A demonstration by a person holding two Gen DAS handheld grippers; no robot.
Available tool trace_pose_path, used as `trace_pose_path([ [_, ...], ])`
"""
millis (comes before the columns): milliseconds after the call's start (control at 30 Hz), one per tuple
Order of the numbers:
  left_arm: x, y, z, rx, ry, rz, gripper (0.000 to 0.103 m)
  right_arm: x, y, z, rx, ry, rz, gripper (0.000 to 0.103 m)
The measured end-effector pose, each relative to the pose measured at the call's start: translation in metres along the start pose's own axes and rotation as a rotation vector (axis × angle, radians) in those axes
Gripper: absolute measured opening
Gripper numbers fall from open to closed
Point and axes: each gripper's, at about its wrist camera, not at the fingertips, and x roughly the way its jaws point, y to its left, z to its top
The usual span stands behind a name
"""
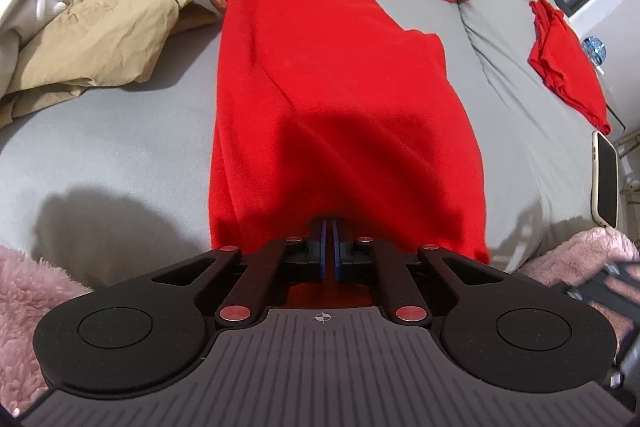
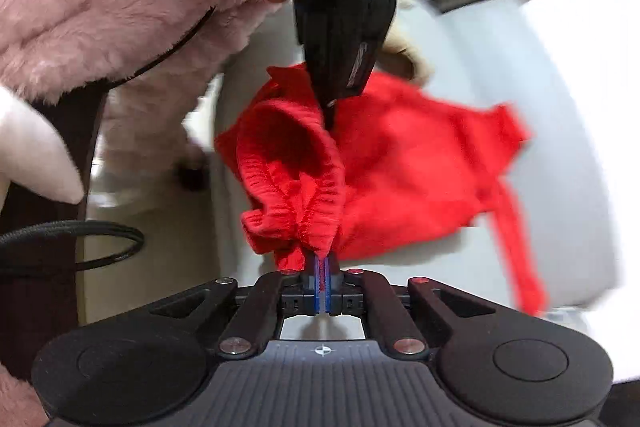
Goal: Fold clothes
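**Two grippers clamped on one red garment**

Both pinch the red garment (image 1: 320,75) at its near hem. The left gripper (image 1: 330,227) bites the edge on the grey bed (image 1: 112,131); the right gripper (image 2: 322,259) nips the ribbed hem. Tan trousers (image 1: 104,31) lie beside it, a folded red cloth (image 1: 564,59) well apart.

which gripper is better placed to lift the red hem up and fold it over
Neither alone: left gripper and right gripper are both shut on the red garment's near hem.
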Motion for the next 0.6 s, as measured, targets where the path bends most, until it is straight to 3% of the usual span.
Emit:
trace_pose_path([
  [67,0.000,0.001,0.001,-0.001,0.001,0.000,0.009,-0.004,0.009,0.001,0.010,0.014,0.028,0.001],
  [167,-0.001,0.001,0.000,-0.004,0.000,-0.002,0.009,-0.004,0.029,0.005,-0.110,-0.002,0.082,0.000],
  [267,-0.004,0.001,-0.003,-0.006,-0.004,-0.011,0.009,-0.005,0.026,0.009,-0.113,-0.003,0.203,0.000],
  [367,-0.016,0.001,-0.009,0.005,-0.020,-0.040,0.011,-0.010,0.007,0.007,-0.046,0.027,0.241,0.023],
  [400,-0.023,0.001,-0.011,0.016,-0.030,-0.066,0.012,-0.014,-0.007,0.006,0.027,0.028,0.249,0.033],
  [467,-0.037,-0.001,-0.017,0.038,-0.047,-0.139,0.011,-0.020,-0.037,0.003,0.199,0.019,0.260,0.034],
  [567,-0.048,-0.006,-0.026,0.066,-0.022,-0.261,0.010,-0.012,-0.087,0.000,0.541,-0.015,0.295,0.025],
  [600,-0.045,-0.008,-0.027,0.080,0.003,-0.268,0.010,-0.004,-0.098,0.002,0.637,-0.030,0.312,0.021],
])
